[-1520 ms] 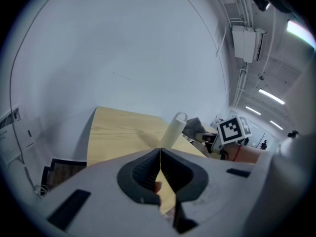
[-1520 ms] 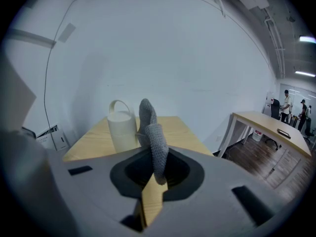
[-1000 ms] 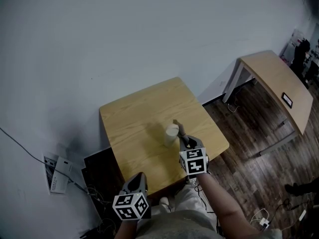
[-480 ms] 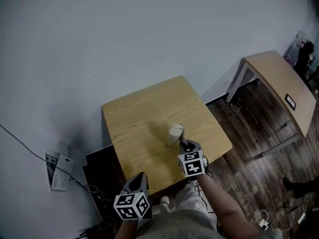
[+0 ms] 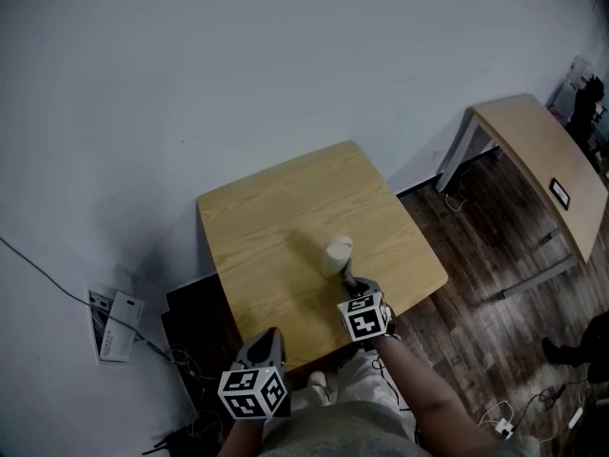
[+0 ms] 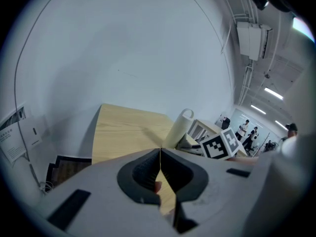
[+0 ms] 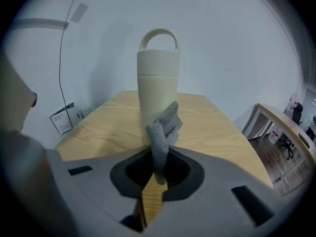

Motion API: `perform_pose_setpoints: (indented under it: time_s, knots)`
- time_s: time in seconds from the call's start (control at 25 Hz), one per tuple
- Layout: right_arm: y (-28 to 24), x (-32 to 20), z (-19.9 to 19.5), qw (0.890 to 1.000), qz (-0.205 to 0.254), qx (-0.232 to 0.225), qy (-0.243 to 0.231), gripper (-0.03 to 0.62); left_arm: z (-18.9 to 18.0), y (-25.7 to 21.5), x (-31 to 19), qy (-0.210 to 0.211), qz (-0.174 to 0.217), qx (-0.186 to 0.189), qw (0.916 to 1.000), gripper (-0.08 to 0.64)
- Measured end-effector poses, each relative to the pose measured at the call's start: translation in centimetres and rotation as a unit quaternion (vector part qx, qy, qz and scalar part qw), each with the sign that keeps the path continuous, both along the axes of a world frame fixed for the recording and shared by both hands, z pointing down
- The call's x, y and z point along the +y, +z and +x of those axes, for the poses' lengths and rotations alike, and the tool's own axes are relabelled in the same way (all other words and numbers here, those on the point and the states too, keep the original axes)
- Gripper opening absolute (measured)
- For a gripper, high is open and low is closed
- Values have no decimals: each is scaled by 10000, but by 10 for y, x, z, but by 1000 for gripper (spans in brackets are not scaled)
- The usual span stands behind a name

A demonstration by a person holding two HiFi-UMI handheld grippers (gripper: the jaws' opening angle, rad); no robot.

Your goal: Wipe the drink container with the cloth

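Observation:
A cream drink container with a loop handle on its lid stands upright near the middle of the small wooden table. My right gripper sits just in front of it, shut on a grey knitted cloth. The cloth's free end rests against the container's lower front. My left gripper hangs below the table's near edge, jaws shut with nothing between them.
A white wall rises behind the table. A second, longer wooden table stands at the right on dark wood flooring. A white box with cables lies on the floor at the left. A dark panel sits under the table's left side.
My right gripper with the cloth has slid down and nearer, from beside the container's upper part to its lower front. The left gripper has stayed put.

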State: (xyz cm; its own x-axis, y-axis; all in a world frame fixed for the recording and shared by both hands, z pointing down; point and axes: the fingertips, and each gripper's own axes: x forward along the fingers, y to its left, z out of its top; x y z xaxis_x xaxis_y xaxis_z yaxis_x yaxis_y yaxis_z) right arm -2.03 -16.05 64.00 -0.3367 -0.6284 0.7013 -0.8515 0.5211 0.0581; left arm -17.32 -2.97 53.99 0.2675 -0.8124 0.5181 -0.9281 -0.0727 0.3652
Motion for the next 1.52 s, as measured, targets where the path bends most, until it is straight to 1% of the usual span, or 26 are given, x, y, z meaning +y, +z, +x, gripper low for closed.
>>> perform_pose_setpoints:
  time_s: [0.28,0.44,0.72,0.96,1.12,1.28,1.4,1.52]
  knots:
    - [27,4,2,9994,-302,128,74,18,1,0,-2,90,-22,-13,10000,3]
    - [27,5,6,9993,-326,94,168,18,3,0,-3,149,-42,-23,9999,3]
    - [-9,5,26,9991,127,-205,356,18,6,2,-14,135,-8,-39,9999,3]
    - [-46,-11,46,9969,478,-563,263,18,14,-1,-32,-107,61,-11,9999,3]
    - [-67,-27,54,9956,560,-748,-6,20,22,-3,-45,-374,115,-10,9992,3]
    - [-82,-49,53,9929,638,-871,-507,19,24,3,-60,-836,87,-49,9964,3]
    - [-96,-68,55,9881,720,-1004,-913,18,31,2,-73,-1233,113,-85,9923,3]
    - [-108,-81,51,9802,773,-1090,-1464,18,40,-1,-80,-1613,161,-139,9867,3]
